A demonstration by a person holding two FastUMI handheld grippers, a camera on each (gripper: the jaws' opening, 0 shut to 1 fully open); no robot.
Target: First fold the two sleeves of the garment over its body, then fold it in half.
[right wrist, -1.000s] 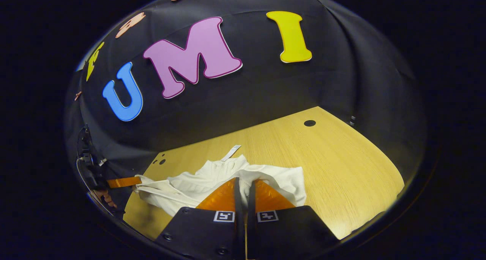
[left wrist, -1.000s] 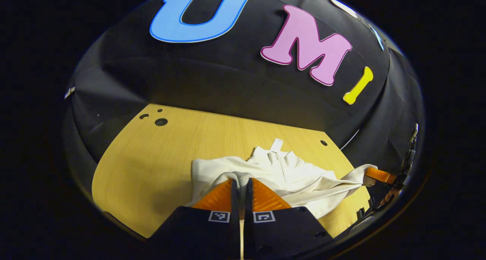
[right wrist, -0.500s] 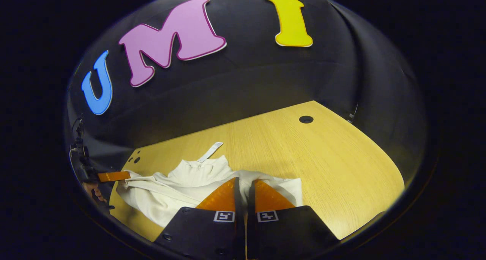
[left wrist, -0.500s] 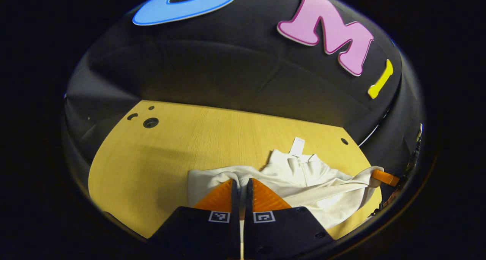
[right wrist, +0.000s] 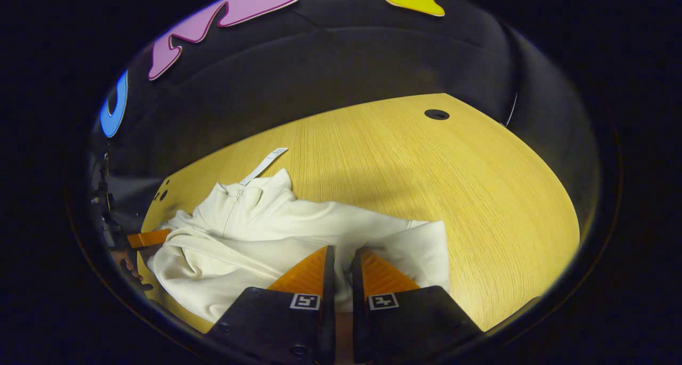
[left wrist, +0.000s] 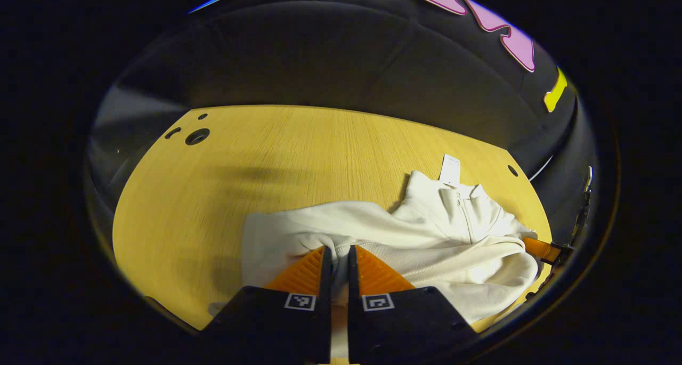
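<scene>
Nearest in the left gripper view, the left hand-held gripper [left wrist: 337, 258] has its 2 fingers drawn almost together with a bunch of cream cloth pinched between them; in the right gripper view the right hand-held gripper [right wrist: 341, 261] is closed down the same way on cloth at the opposite side. Each holds a part of the garment [left wrist: 426, 237], most likely its lower edge or a sleeve end, though the folds hide which.

Beyond the fingers the garment lies on the tabletop [left wrist: 224, 184], rumpled, with 1 sleeve [left wrist: 469, 261] draped across the body. Its zipped collar [right wrist: 240, 194] points away from both cameras, and a white tag [right wrist: 264, 165] sticks out past it onto bare wood.

Compared with 1 second ago, both cameras have tipped downward and moved forward: far more tabletop is in sight and the collar sits farther from the fingers. The cloth, then strung taut between the 2 grips, now sags in looser folds. Both grips have stayed closed throughout.

My reading is that the held cloth is being carried forward over the body towards the collar, which suits either laying the sleeves over the body or the fold in half; the rumpled layers do not settle which. The folded shape is not there yet, since edges are uneven and the cloth is bunched. Farthest off, holes [left wrist: 197, 136] mark the tabletop's far corner
</scene>
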